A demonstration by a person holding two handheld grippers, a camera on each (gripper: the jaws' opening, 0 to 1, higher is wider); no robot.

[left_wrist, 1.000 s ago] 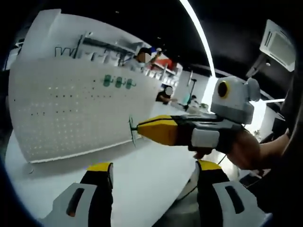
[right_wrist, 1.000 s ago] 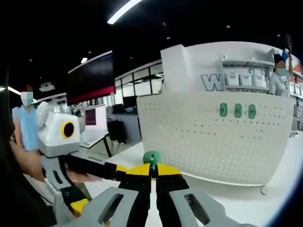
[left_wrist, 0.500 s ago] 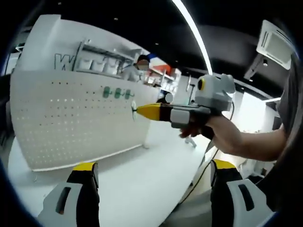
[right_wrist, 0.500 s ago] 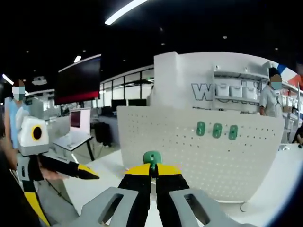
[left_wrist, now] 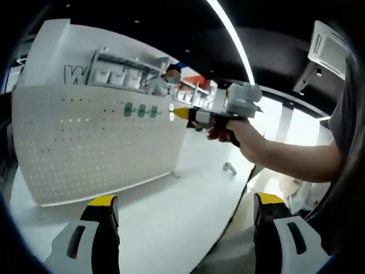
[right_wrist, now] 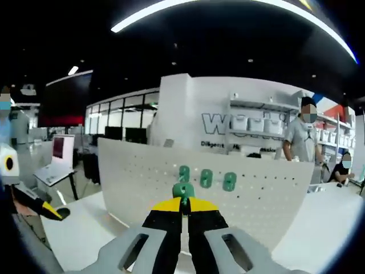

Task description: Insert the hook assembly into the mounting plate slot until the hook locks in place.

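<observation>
A white perforated mounting plate (left_wrist: 85, 142) stands upright on the white table (left_wrist: 171, 222), with three green hooks (left_wrist: 140, 111) in its upper rows. My left gripper (left_wrist: 185, 208) is open and holds nothing, well back from the plate. My right gripper (left_wrist: 197, 116) reaches in from the right, held by a hand, its tip close to the plate's upper right. In the right gripper view, my right gripper (right_wrist: 183, 201) is shut on a green hook assembly (right_wrist: 183, 190), just below the three mounted hooks (right_wrist: 206, 178) on the plate (right_wrist: 256, 200). The left gripper's yellow tip (right_wrist: 50, 210) shows at far left.
The table edge curves away to the right (left_wrist: 239, 194), and a small metal piece (left_wrist: 229, 168) lies on it. Behind the plate are a white wall with shelves of bins (right_wrist: 256, 128) and a standing person (right_wrist: 305, 140). A desk with a monitor (right_wrist: 57, 162) stands at left.
My right gripper has carried the green hook up and forward toward the row of mounted hooks on the plate. My left gripper stays open and has drawn back from the right one.
</observation>
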